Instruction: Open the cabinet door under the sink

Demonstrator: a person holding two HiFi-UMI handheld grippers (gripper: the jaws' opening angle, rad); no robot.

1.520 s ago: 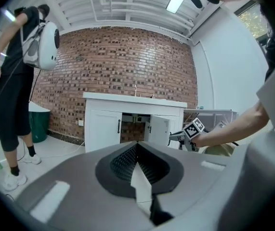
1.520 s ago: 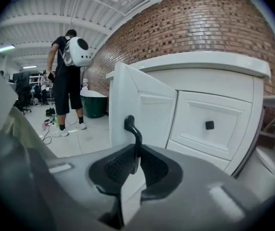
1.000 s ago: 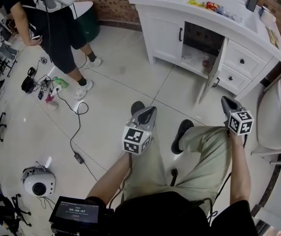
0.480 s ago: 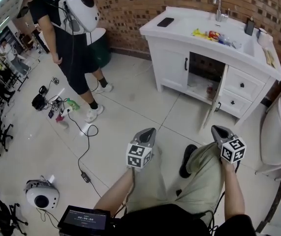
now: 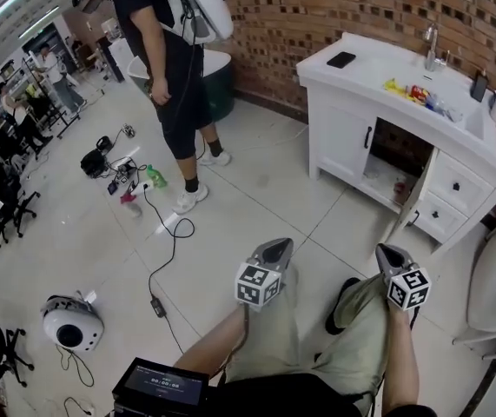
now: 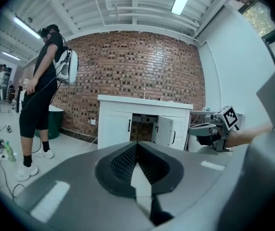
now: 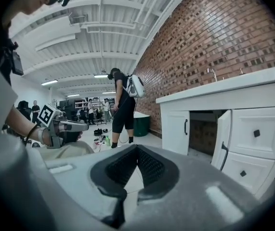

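Cabinet door (image 5: 410,200) under the sink: swung open and standing out edge-on from the white cabinet (image 5: 339,133), at 2 o'clock in the head view. It hangs at the 3 o'clock side of a dark open compartment. Black handle visible on the door face in the right gripper view (image 7: 222,139). The left gripper view shows the same door (image 6: 164,130) ajar, right of the opening.

Drawers (image 5: 454,186) sit just beside the door, at its 3 o'clock. A closed second door with a black handle is at the opening's 9 o'clock.

Tabletop (image 5: 365,72) above: a dark phone (image 5: 341,59) near its 9 o'clock end, a faucet (image 5: 430,47) toward 1 o'clock, and small coloured packets (image 5: 408,91) between them. Brick wall (image 5: 317,7) behind.

Left hand-held gripper (image 5: 276,248) (image 6: 136,146): jaws closed together at the tips, nothing held. Well apart from the cabinet, over the person's lap, pointing toward 12 o'clock.

Right hand-held gripper (image 5: 390,254) (image 7: 137,147): jaws likewise closed tip to tip and empty. It is at 6 o'clock from the door and not touching it.

Second person (image 5: 174,68) in black with a white backpack stands on the tiled floor (image 5: 256,189) at 11 o'clock. A black cable (image 5: 168,250) trails across the floor at 9 o'clock of the left hand-held gripper.
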